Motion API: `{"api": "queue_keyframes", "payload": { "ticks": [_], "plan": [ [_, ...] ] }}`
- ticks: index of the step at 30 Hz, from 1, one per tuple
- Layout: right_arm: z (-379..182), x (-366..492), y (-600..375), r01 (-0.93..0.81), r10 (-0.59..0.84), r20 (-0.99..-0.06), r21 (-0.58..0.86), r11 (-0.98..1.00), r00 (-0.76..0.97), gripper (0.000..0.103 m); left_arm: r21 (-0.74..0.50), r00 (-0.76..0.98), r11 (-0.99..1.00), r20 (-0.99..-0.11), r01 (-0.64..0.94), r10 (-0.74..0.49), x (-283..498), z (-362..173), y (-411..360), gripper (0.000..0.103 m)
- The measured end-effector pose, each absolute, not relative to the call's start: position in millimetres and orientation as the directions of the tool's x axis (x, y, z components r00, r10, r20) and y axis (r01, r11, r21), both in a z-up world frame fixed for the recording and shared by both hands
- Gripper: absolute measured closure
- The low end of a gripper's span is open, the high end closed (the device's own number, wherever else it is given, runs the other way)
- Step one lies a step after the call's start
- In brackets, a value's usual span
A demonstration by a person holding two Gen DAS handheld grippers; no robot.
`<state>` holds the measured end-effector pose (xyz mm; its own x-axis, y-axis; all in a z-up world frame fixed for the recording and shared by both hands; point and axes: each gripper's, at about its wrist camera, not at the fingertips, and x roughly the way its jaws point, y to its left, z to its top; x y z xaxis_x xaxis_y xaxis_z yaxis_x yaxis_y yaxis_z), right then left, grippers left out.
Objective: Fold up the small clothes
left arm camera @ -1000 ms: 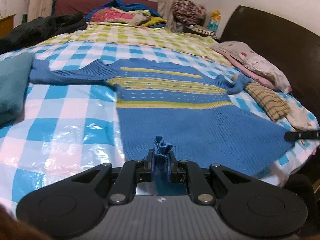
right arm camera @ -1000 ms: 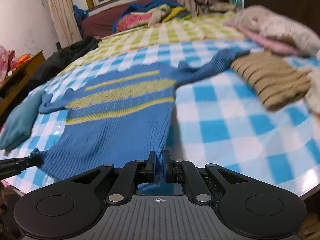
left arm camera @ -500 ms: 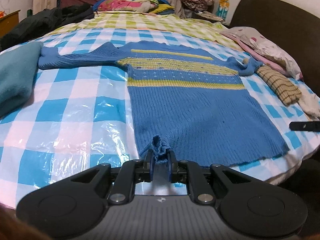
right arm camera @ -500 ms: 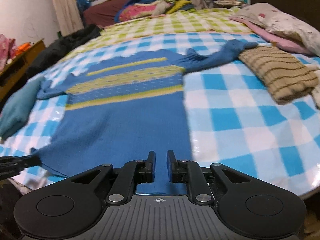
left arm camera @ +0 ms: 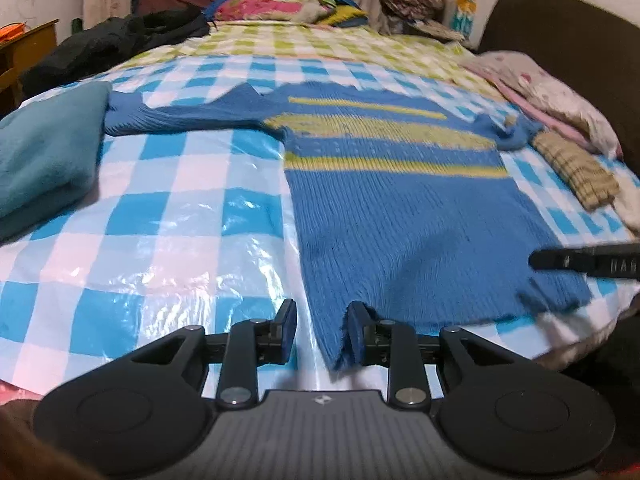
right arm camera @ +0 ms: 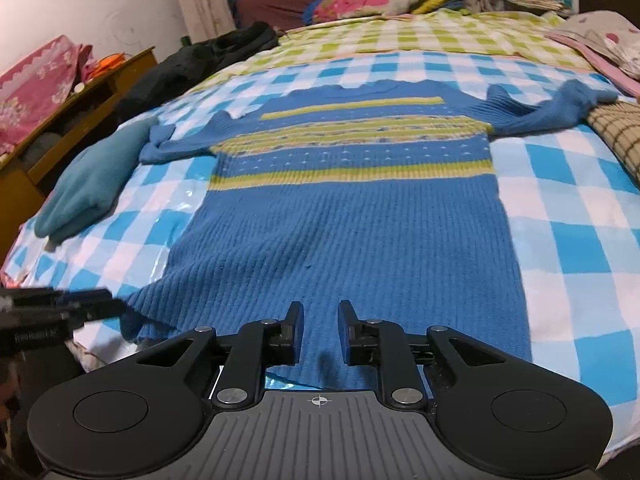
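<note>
A blue knitted sweater with yellow-green stripes lies flat on the checked bed, sleeves spread to both sides; it also shows in the right wrist view. My left gripper is open at the sweater's near left hem corner, which hangs loose against the right finger. My right gripper is open over the middle of the near hem, holding nothing. Each gripper's fingers show in the other's view, the right one and the left one.
A teal folded garment lies at the left. A beige checked garment and pillows lie at the right. Dark clothes and bedding are piled at the far end. A wooden cabinet stands beside the bed.
Both grippers have opened and let go of the sweater's hem. The sweater has been pulled flat and now lies spread on the bed.
</note>
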<state>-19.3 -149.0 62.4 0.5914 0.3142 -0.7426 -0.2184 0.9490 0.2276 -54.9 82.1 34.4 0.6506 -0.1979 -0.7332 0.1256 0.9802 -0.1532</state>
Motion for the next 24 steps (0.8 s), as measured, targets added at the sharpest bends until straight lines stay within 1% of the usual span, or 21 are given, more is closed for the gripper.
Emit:
{"api": "queue_keyframes", "payload": {
  "ticks": [4, 7, 10, 12, 15, 17, 21, 24],
  "plan": [
    [56.2, -19.1, -150.6, -0.211, 0.301, -0.755, 0.217, 0.953, 0.583, 0.081, -0.135, 0.667, 0.981, -0.719, 0.139, -0.194, -43.5, 33.1, 73.4, 0.067],
    [51.6, -20.2, -158.1, -0.180, 0.271, -0.768, 0.204, 0.962, 0.581, 0.081, -0.213, 0.652, 0.964, -0.710, 0.159, -0.265, -33.9, 33.5, 71.1, 0.066],
    [48.4, -20.6, -166.7, -0.150, 0.249, -0.779, 0.199, 0.968, 0.576, 0.081, -0.286, 0.658, 0.943, -0.680, 0.170, -0.324, -29.9, 38.2, 75.5, 0.066],
    [47.1, -20.3, -169.7, -0.137, 0.241, -0.781, 0.197, 0.971, 0.576, 0.081, -0.309, 0.667, 0.939, -0.669, 0.151, -0.327, -25.1, 39.4, 81.1, 0.065],
    [46.6, -19.8, -169.2, -0.136, 0.243, -0.777, 0.202, 0.970, 0.580, 0.081, -0.310, 0.690, 0.946, -0.664, 0.097, -0.288, -15.3, 32.1, 89.2, 0.065],
    [46.1, -18.5, -166.9, -0.142, 0.244, -0.777, 0.199, 0.970, 0.580, 0.081, -0.283, 0.684, 0.957, -0.686, 0.061, -0.246, -4.6, 21.7, 88.3, 0.066],
    [43.7, -16.8, -164.2, -0.145, 0.227, -0.786, 0.175, 0.974, 0.575, 0.081, -0.215, 0.661, 0.972, -0.717, 0.093, -0.222, 14.5, -0.6, 68.3, 0.066],
    [44.0, -18.8, -166.5, -0.136, 0.206, -0.786, 0.155, 0.978, 0.583, 0.081, -0.092, 0.674, 0.991, -0.727, 0.097, -0.134, 18.3, -6.5, 55.1, 0.065]
  ]
}}
